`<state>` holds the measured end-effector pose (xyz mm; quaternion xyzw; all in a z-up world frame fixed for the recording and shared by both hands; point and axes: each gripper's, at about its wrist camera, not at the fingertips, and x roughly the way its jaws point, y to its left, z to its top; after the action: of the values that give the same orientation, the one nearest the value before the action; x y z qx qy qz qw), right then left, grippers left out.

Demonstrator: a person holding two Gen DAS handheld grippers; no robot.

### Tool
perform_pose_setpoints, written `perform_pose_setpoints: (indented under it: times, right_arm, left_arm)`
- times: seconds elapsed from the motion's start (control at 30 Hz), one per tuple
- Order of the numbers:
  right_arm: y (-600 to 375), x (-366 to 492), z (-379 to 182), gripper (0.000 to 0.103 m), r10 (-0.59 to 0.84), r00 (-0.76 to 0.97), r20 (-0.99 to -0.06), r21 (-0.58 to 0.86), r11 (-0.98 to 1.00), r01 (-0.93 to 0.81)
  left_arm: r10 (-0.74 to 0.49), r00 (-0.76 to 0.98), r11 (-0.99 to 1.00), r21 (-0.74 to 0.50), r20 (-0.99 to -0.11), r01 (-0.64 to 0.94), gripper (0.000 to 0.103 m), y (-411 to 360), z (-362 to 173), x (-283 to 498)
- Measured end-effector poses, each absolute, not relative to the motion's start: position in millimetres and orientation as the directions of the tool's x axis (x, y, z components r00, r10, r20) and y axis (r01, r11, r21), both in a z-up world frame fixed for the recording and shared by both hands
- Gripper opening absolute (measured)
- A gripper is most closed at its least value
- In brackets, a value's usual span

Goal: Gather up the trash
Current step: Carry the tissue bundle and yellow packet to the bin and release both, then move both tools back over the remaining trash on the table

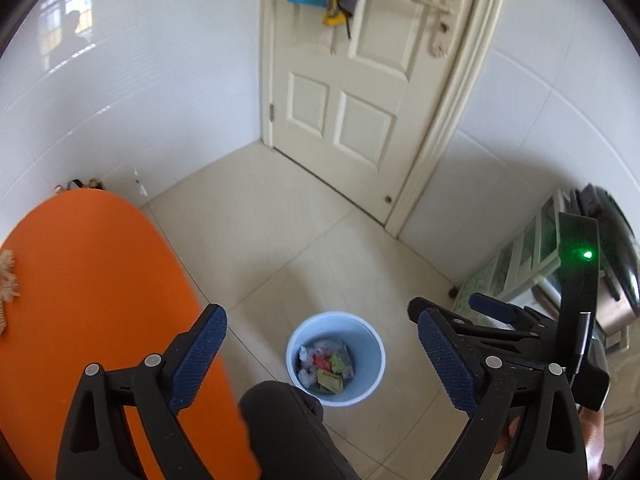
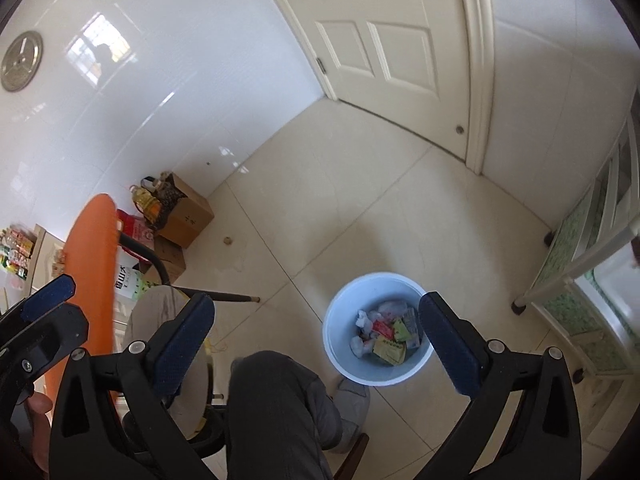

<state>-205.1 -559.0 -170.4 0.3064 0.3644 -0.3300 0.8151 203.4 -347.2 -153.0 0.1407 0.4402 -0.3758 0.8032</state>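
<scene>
Both grippers, left (image 1: 322, 360) and right (image 2: 318, 342), were held wide, empty, above bin (image 2: 340, 360); trash (image 2: 386, 334) was seen inside; right nearer.

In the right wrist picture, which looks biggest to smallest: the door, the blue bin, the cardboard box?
Door, then blue bin, then cardboard box. The bin sits nearer the camera, so its true size against the box is unsure.
</scene>
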Motion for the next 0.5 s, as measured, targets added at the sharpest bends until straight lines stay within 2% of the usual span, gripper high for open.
perform_pose_setpoints:
  times: [0.27, 0.5]
  right_arm:
    - [-506, -160, -109, 0.103, -0.347, 0.595, -0.725, 0.216, 0.706, 0.674]
    - [-442, -110, -66, 0.103, -0.341, 0.668, -0.661, 0.158, 0.807, 0.569]
  left_arm:
    - [-0.493, 0.478, 0.772, -0.114, -0.727, 0.625, 0.100, -248, -113, 193]
    - [-0.443, 0.601, 0.853, -0.105, -0.665, 0.512, 0.102, -161, -77, 168]
